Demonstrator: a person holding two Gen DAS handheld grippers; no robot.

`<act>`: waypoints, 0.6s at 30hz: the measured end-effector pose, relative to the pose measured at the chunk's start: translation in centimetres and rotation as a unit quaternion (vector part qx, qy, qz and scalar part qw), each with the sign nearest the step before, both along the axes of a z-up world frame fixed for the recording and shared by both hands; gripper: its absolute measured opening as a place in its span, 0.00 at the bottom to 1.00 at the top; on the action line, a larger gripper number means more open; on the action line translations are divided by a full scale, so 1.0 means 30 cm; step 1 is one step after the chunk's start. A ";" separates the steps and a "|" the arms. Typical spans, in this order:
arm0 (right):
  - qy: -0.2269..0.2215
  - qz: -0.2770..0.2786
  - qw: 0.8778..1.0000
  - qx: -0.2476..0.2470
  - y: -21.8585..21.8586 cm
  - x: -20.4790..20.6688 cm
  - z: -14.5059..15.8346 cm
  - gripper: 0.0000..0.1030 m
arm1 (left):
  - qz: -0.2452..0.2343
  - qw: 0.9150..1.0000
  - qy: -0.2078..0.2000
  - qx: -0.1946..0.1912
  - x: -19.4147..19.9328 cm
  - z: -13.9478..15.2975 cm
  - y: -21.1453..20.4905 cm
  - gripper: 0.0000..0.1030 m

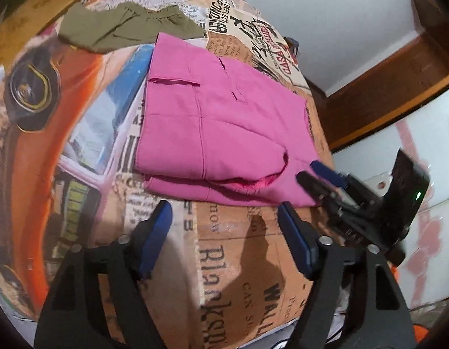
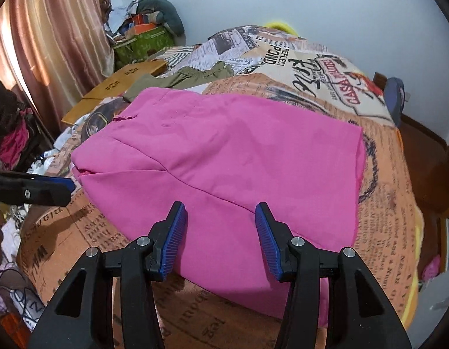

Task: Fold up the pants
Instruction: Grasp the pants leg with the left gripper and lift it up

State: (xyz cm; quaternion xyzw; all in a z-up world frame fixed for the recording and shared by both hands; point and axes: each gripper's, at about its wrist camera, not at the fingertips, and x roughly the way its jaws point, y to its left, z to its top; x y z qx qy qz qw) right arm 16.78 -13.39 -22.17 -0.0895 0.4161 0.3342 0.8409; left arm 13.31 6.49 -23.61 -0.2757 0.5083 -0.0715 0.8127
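On printed bedspread (image 2: pixel 378 192), pink pants (image 2: pixel 224 163) folded into flat rectangle, pocket slit showing, left gripper (image 1: pixel 224 212) spread wide, empty, right gripper (image 2: pixel 220 215) parted, nothing pinched

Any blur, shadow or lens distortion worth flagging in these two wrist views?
Left wrist: strong fisheye bulge, dark corners; the right gripper is motion-smeared, a gripper shadow falls on the bedspread. Right wrist: same bulge; pink pants sharp and evenly lit, glare on the curtain.

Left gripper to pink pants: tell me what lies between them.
Nothing but bare printed bedspread. In the left wrist view, the open left gripper sits just short of the pink pants' near edge.
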 end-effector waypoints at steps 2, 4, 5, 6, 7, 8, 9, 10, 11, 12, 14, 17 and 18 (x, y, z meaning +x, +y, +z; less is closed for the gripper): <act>0.008 0.001 1.000 0.009 -0.009 0.005 -0.002 0.45 | 0.010 1.000 -0.002 -0.006 0.014 -0.006 0.003 0.77; 0.012 0.003 1.000 0.013 -0.010 0.006 -0.005 0.45 | 0.015 1.000 -0.006 -0.013 0.032 -0.011 0.001 0.85; 0.012 0.004 1.000 0.013 -0.010 0.005 -0.006 0.45 | 0.019 1.000 -0.007 -0.019 0.041 -0.014 0.001 0.86; 0.012 0.005 1.000 0.013 -0.008 0.005 -0.007 0.45 | 0.025 0.999 -0.008 -0.024 0.048 -0.016 0.005 0.86; 0.013 0.007 1.000 0.014 -0.008 0.004 -0.007 0.45 | 0.031 0.999 -0.008 -0.027 0.056 -0.017 0.010 0.86; 0.013 0.007 1.000 0.015 -0.009 0.004 -0.008 0.45 | 0.037 0.999 -0.008 -0.031 0.064 -0.020 0.015 0.86; 0.015 0.007 1.000 0.017 -0.010 0.003 -0.010 0.45 | 0.045 0.998 -0.008 -0.038 0.073 -0.023 0.022 0.86; 0.016 0.008 1.000 0.019 -0.010 0.004 -0.010 0.45 | 0.054 0.998 -0.007 -0.045 0.081 -0.025 0.030 0.86; 0.018 0.008 1.000 0.021 -0.012 0.005 -0.011 0.45 | 0.057 0.997 -0.007 -0.047 0.083 -0.026 0.036 0.86; 0.019 0.008 1.000 0.022 -0.013 0.006 -0.011 0.45 | 0.060 0.997 -0.006 -0.048 0.094 -0.026 0.041 0.86; 0.020 0.008 0.999 0.024 -0.015 0.005 -0.011 0.45 | 0.063 0.997 -0.004 -0.038 0.117 -0.024 0.044 0.83; 0.022 0.007 0.999 0.026 -0.016 0.005 -0.010 0.45 | 0.069 0.998 0.000 -0.015 0.145 -0.021 0.045 0.75; 0.022 0.006 0.999 0.026 -0.017 0.006 -0.010 0.45 | 0.073 0.997 0.002 -0.004 0.153 -0.018 0.044 0.68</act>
